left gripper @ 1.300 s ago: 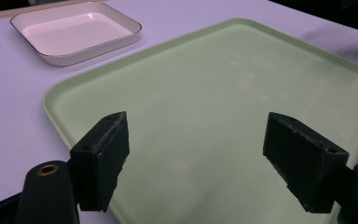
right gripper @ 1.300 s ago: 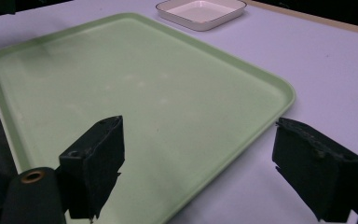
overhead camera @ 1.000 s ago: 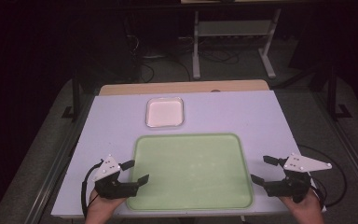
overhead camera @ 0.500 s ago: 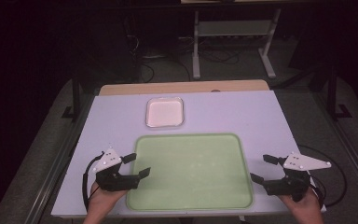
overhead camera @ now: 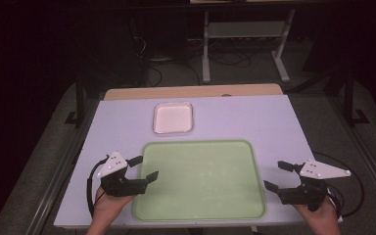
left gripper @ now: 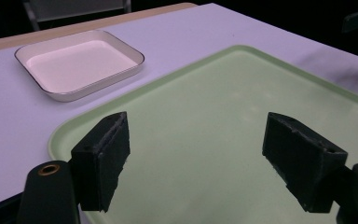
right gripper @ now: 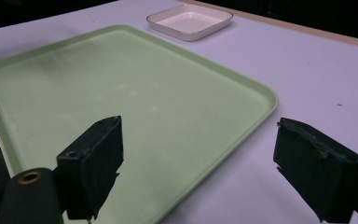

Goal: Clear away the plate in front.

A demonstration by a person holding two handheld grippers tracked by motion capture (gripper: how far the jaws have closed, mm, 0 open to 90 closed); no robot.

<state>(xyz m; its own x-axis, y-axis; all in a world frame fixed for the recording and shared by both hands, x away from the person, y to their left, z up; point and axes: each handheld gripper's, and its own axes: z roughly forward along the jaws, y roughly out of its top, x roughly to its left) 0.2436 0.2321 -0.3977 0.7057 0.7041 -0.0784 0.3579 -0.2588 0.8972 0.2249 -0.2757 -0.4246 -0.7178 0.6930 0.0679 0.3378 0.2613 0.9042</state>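
Pale green rectangular plastic tray on lavender table top, flanked by two grippers.

The tray is seen flat and bare, rounded at the corners, with a low raised rim, near the table's front edge. Behind it a small white shallow rectangular dish is set, well apart. The left gripper is held over the tray's left rim, jaws spread; the right gripper is held just beside the right rim, jaws likewise apart, nothing between them.
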